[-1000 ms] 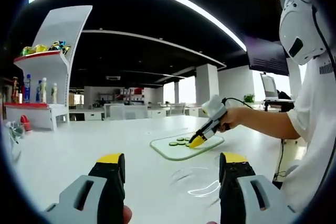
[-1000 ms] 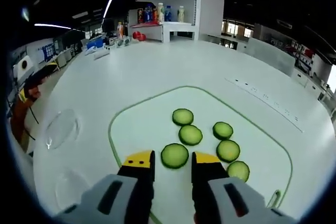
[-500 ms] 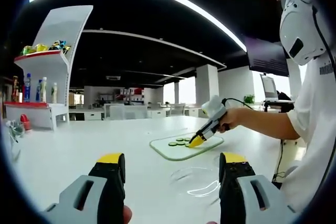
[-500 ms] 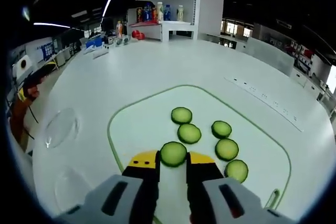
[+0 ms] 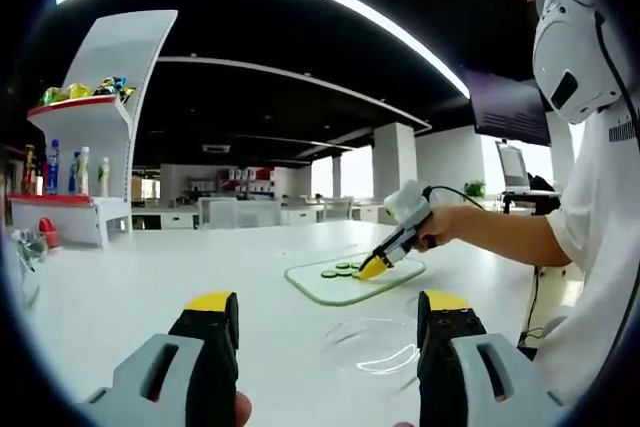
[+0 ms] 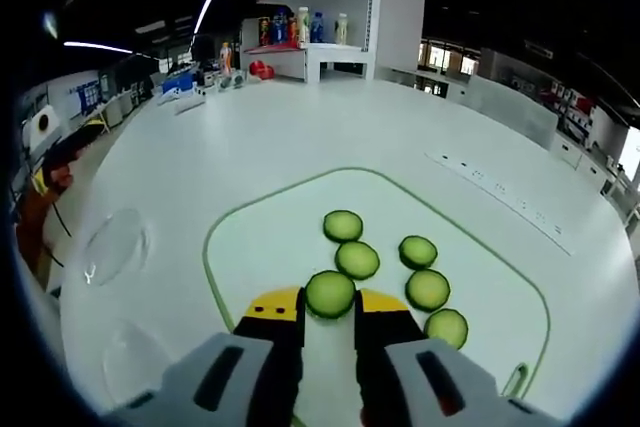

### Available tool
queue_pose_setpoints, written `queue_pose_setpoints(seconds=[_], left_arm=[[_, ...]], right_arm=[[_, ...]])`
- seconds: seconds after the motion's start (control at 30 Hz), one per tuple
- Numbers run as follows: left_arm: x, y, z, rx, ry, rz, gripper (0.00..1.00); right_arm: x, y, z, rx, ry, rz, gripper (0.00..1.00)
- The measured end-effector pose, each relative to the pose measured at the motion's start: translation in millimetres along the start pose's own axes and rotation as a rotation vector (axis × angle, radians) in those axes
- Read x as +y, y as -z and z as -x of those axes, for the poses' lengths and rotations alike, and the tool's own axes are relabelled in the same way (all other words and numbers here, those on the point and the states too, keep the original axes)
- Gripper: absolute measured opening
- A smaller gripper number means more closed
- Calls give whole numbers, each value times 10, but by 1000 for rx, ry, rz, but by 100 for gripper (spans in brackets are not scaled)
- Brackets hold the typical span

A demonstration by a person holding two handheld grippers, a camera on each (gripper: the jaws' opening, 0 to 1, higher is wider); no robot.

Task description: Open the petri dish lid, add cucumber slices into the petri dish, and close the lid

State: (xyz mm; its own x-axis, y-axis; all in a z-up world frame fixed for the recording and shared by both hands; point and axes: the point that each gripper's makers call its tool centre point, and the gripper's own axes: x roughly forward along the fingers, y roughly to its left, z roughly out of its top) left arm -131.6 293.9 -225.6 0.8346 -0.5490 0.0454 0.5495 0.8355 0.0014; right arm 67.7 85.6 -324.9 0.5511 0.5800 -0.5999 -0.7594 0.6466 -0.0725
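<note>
cucumber slice (image 6: pixel 331 293) flat between right gripper (image 6: pixel 331 305) jaws

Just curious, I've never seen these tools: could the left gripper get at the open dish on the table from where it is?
Probably yes. The left gripper is open, the clear dish lies just ahead between its jaws, and nothing stands between them. The right gripper is busy farther off at the board.

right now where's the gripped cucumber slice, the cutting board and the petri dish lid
gripped cucumber slice (image 6: pixel 330 294), right gripper view, centre of its face
cutting board (image 6: pixel 260 237), right gripper view, bare surface left of the slices
petri dish lid (image 6: pixel 115 243), right gripper view, middle of the clear disc
</note>
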Motion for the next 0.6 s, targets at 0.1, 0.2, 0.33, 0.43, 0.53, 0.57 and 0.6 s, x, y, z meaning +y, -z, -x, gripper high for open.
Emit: queue_pose_setpoints(seconds=[0.1, 0.2, 0.33, 0.43, 0.53, 0.57, 0.6], left_arm=[[1, -8, -3, -3, 0, 2, 73], [-5, -14, -11, -4, 1, 1, 73], [-17, -6, -20, -1, 5, 0, 73], [-27, -1, -33, 2, 7, -2, 73], [-39, -3, -40, 2, 10, -5, 73], [-43, -3, -42, 2, 11, -6, 73], [-48, -2, -44, 3, 12, -7, 73]], right_arm=[[-11, -9, 20, -4, 3, -4, 19], [-23, -34, 52, -17, 7, -6, 19], [-35, -41, 99, -20, 22, 8, 19], [-41, -60, 120, -32, 20, 0, 19], [-52, -82, 156, -42, 22, -5, 19], [-54, -97, 171, -48, 22, -7, 19], [-56, -112, 189, -54, 24, -8, 19]])
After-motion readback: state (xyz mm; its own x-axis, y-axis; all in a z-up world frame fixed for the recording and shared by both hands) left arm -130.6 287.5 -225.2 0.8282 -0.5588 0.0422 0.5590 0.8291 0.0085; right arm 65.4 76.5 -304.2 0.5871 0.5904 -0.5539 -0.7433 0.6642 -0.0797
